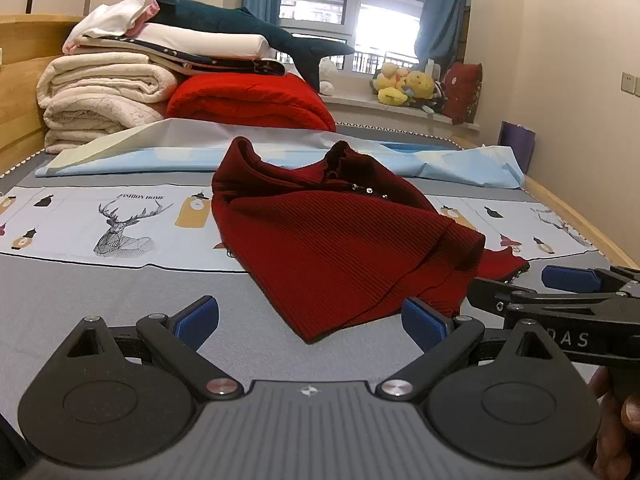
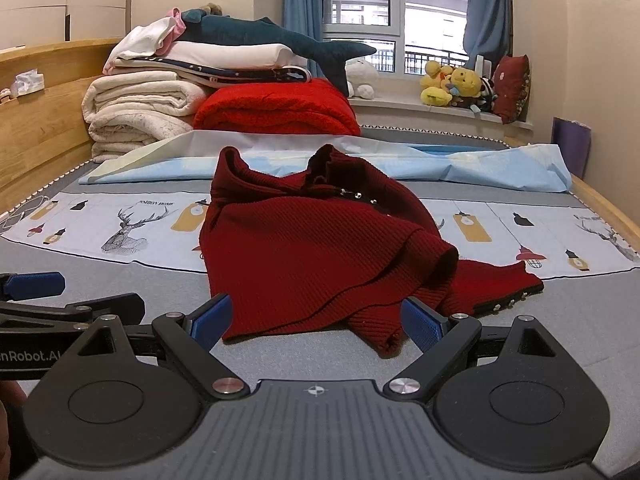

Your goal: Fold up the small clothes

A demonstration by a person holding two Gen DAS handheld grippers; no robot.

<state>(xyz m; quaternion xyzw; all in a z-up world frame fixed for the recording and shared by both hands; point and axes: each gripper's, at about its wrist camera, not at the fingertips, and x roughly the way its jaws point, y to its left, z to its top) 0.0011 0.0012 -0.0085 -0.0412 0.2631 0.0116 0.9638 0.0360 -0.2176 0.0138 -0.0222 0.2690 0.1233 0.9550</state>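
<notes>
A crumpled dark red knit top (image 1: 332, 240) lies mid-frame on the bed (image 1: 120, 300); left gripper (image 1: 311, 322) and right gripper (image 2: 316, 320), jaws apart, hover empty at bottom.

hand (image 1: 616, 420) cut off, sheet lettering (image 1: 141, 197) perhaps illegible

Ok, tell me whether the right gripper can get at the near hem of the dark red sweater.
Probably yes. The right gripper is open, the dark red sweater has its hem lying between the fingers, and nothing is in between.
</notes>
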